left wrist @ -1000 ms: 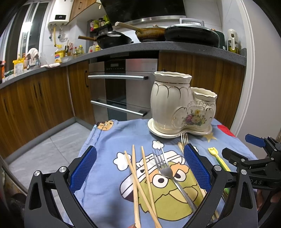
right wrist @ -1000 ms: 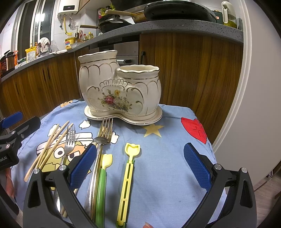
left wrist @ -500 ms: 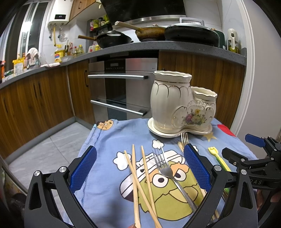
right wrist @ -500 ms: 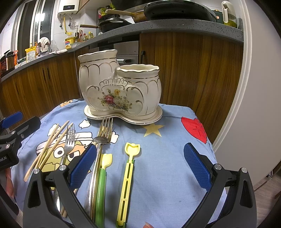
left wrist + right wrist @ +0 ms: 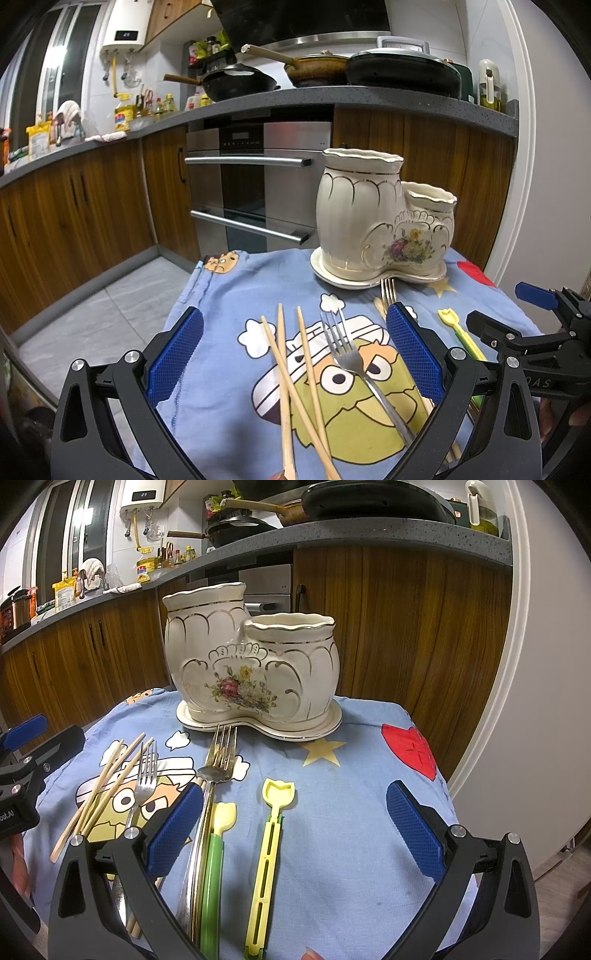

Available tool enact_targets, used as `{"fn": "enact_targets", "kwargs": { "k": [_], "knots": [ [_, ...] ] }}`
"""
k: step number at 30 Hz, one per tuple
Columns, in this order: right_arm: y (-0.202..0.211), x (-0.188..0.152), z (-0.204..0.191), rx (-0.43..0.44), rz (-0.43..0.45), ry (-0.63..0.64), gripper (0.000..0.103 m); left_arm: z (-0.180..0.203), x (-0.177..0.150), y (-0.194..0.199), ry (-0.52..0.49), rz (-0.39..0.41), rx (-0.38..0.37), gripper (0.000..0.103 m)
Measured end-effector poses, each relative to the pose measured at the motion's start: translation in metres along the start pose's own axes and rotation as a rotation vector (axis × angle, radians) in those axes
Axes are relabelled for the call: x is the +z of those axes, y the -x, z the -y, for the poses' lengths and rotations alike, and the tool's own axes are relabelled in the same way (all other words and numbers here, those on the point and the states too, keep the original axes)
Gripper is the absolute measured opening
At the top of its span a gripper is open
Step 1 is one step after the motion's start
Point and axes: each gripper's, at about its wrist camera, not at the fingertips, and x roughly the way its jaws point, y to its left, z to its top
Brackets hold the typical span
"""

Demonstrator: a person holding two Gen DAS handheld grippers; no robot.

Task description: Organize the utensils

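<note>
A cream two-pot ceramic utensil holder [image 5: 384,218] [image 5: 251,664] stands at the far side of a small table with a blue cartoon cloth [image 5: 229,295] [image 5: 369,775]. Wooden chopsticks [image 5: 291,369] [image 5: 103,775] and a steel fork [image 5: 354,365] [image 5: 144,779] lie between the fingers of my open, empty left gripper [image 5: 295,354]. A gold fork [image 5: 218,760], a green-handled utensil [image 5: 214,867] and a yellow plastic utensil [image 5: 269,849] lie in front of my open, empty right gripper [image 5: 295,834]. The right gripper also shows in the left wrist view [image 5: 528,321].
Wooden kitchen cabinets [image 5: 74,214] and a steel oven [image 5: 258,184] stand behind the table. A counter with pans [image 5: 399,70] runs above. A white door frame [image 5: 517,664] is at the right. The table edge drops to a grey tiled floor [image 5: 110,295] at the left.
</note>
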Motion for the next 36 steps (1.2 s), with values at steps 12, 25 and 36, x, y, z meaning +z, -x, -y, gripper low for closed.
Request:
{"fn": "enact_targets", "kwargs": {
  "k": [12,25,36],
  "knots": [
    [-0.001,0.005,0.008,-0.022,-0.027,-0.005,0.098,-0.011,0.0,-0.008,-0.012,-0.039,0.008,0.098],
    [-0.011,0.001,0.005,0.07,-0.157,0.059,0.09,-0.032,0.001,-0.014,-0.035,-0.171,0.009,0.091],
    [-0.011,0.001,0.006,0.152,-0.194,0.04,0.041,-0.021,-0.016,-0.036,-0.045,-0.316,-0.081,0.035]
  ]
}}
